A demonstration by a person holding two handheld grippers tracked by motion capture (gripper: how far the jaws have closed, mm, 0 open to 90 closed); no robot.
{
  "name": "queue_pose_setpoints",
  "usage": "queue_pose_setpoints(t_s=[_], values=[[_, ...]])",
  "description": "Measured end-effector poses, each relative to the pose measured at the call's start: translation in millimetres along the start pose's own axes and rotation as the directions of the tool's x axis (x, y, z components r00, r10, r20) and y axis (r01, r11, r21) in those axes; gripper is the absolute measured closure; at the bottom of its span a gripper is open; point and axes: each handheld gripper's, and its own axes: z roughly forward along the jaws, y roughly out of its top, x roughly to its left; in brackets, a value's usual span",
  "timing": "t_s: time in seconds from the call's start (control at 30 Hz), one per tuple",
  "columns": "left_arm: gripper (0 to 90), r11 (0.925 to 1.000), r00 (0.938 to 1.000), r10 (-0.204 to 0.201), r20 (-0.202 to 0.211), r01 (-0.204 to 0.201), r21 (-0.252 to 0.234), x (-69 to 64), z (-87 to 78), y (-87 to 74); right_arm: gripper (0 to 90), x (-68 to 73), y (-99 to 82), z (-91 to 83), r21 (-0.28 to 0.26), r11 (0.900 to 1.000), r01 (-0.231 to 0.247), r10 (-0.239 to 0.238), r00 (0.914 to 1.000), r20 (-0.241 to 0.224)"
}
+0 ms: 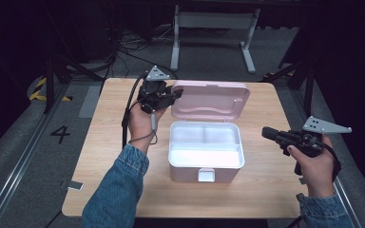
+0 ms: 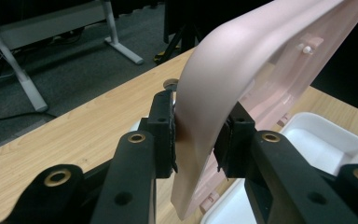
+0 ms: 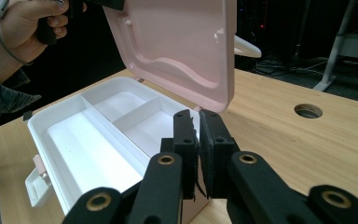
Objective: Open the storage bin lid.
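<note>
One white box stood open; the left gripper clamped its pink lid, the right gripper beside the box nearly closed, empty.

**Pink lid standing open on the bench**

We are gripping the left edge of the pink lid with our left claw, keeping it upright behind the white box. We are holding our right claw, empty, just right of the box above the bench.

One mark is readable — a dark figure "4" on the grey floor left of the table.
</note>
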Motion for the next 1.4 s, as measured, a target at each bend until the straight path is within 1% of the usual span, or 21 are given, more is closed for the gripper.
queue_pose_setpoints(t_s=[0.07, 0.13, 0.2, 0.27, 0.3, 0.37, 0.43, 0.47, 0.5, 0.63, 0.67, 0.73, 0.8, 0.97, 1.03, 1.13, 1.2, 1.3, 1.33, 1.37, 1.4], values=[[71.8, 0.9999, 0.9999, -0.014, -0.004, 0.014, 0.003, 1.2, 1.6, 0.9, 86.4, -1.1, -0.4, -1.2, -0.005, 1.0, 0.003, -0.003, 1.0, 0.002], [71.8, 0.9999, 0.9998, -0.012, -0.013, 0.012, -0.001, 1.4, 2.8, 1.3, 86.2, -1.1, -0.6, -1.1, -0.006, 1.0, -0.004, 0.004, 1.0, 0.001], [71.9, 0.9997, 0.9996, -0.022, -0.02, 0.022, 0.006, 2.4, 5.1, 2.3, 86.1, -0.8, -0.8, 0.6, -0.005, 1.0, -0.008, 0.008, 1.0, -0.004], [71.9, 0.9995, 0.9994, -0.029, -0.021, 0.029, 0.01, 4.8, 7.4, 3.4, 86.0, -0.7, -0.9, 2.8, -0.001, 1.0, -0.001, 0.001, 1.0, -0.006], [71.9, 0.9991, 0.9991, -0.037, -0.023, 0.037, 0.019, 5.7, 8.8, 4.4, 86.0, 0.1, -0.8, 3.3, 0.001, 1.0, -0.01, 0.01, 0.9999, -0.011], [71.9, 0.999, 0.9987, -0.037, -0.035, 0.038, 0.022, 7.0, 12.0, 6.1, 85.7, 0.4, -1.1, 4.6, 0.002, 1.0, -0.006, 0.006, 0.9999, -0.014], [71.8, 0.9986, 0.9984, -0.042, -0.037, 0.043, 0.031, 8.6, 14.7, 7.5, 85.4, -0.1, -1.4, 4.7, 0.002, 1.0, -0.007, 0.007, 0.9999, -0.012], [71.8, 0.9988, 0.9987, -0.034, -0.039, 0.035, 0.035, 10.3, 16.3, 8.4, 85.2, -0.5, -1.6, 4.8, 0.001, 1.0, -0.007, 0.007, 0.9999, -0.01], [71.7, 0.9986, 0.9985, -0.036, -0.04, 0.038, 0.037, 11.3, 17.9, 8.6, 85.1, -0.8, -1.9, 4.9, -0.001, 0.9999, -0.011, 0.01, 0.9999, -0.011], [71.5, 0.9971, 0.9978, -0.053, -0.039, 0.055, 0.053, 18.5, 25.5, 9.9, 84.6, -1.4, -2.5, 4.5, 0.001, 0.9999, -0.017, 0.017, 0.9998, -0.011], [71.4, 0.9971, 0.9976, -0.058, -0.038, 0.06, 0.047, 19.8, 27.9, 9.8, 84.2, -1.6, -2.8, 4.5, -0.001, 0.9998, -0.022, 0.022, 0.9997, -0.012], [71.3, 0.9967, 0.9975, -0.059, -0.039, 0.061, 0.053, 22.4, 30.8, 10.0, 84.0, -2.8, -3.5, 4.4, 0.0, 0.9998, -0.021, 0.021, 0.9997, -0.009], [71.1, 0.9957, 0.9969, -0.069, -0.037, 0.072, 0.059, 25.1, 34.3, 10.1, 83.2, -3.5, -4.2, 4.0, 0.002, 0.9995, -0.03, 0.03, 0.9995, -0.008], [70.8, 0.9951, 0.9966, -0.074, -0.036, 0.077, 0.062, 31.7, 41.8, 9.0, 81.6, -5.5, -5.1, 3.5, -0.003, 0.9993, -0.038, 0.038, 0.9992, -0.011], [70.7, 0.9931, 0.9951, -0.094, -0.032, 0.096, 0.067, 35.0, 45.5, 8.6, 81.1, -6.0, -5.2, 3.7, -0.005, 0.9992, -0.039, 0.039, 0.9992, -0.011], [70.7, 0.9914, 0.9936, -0.11, -0.024, 0.111, 0.069, 39.7, 49.8, 7.3, 80.0, -6.5, -5.4, 3.4, -0.002, 0.9991, -0.041, 0.041, 0.9991, -0.011], [70.8, 0.988, 0.9907, -0.135, -0.015, 0.136, 0.073, 43.4, 52.9, 5.5, 79.0, -6.7, -5.2, 2.6, -0.002, 0.9991, -0.041, 0.041, 0.9991, -0.007], [70.8, 0.9872, 0.9899, -0.14, -0.018, 0.141, 0.074, 46.0, 56.2, 4.3, 77.9, -7.1, -5.3, 2.2, -0.007, 0.999, -0.043, 0.043, 0.999, -0.008], [70.7, 0.9857, 0.9886, -0.149, -0.023, 0.15, 0.077, 46.4, 57.2, 3.8, 77.8, -7.7, -5.3, 1.7, -0.007, 0.9993, -0.037, 0.037, 0.9993, -0.008], [70.7, 0.9856, 0.9886, -0.149, -0.019, 0.15, 0.078, 48.0, 59.2, 3.1, 77.8, -7.8, -5.3, 1.3, -0.008, 0.9992, -0.04, 0.04, 0.9992, -0.009], [70.4, 0.9852, 0.9882, -0.15, -0.028, 0.152, 0.079, 48.0, 60.5, 2.6, 77.8, -8.0, -5.3, 0.8, -0.01, 0.999, -0.043, 0.043, 0.999, -0.009]])
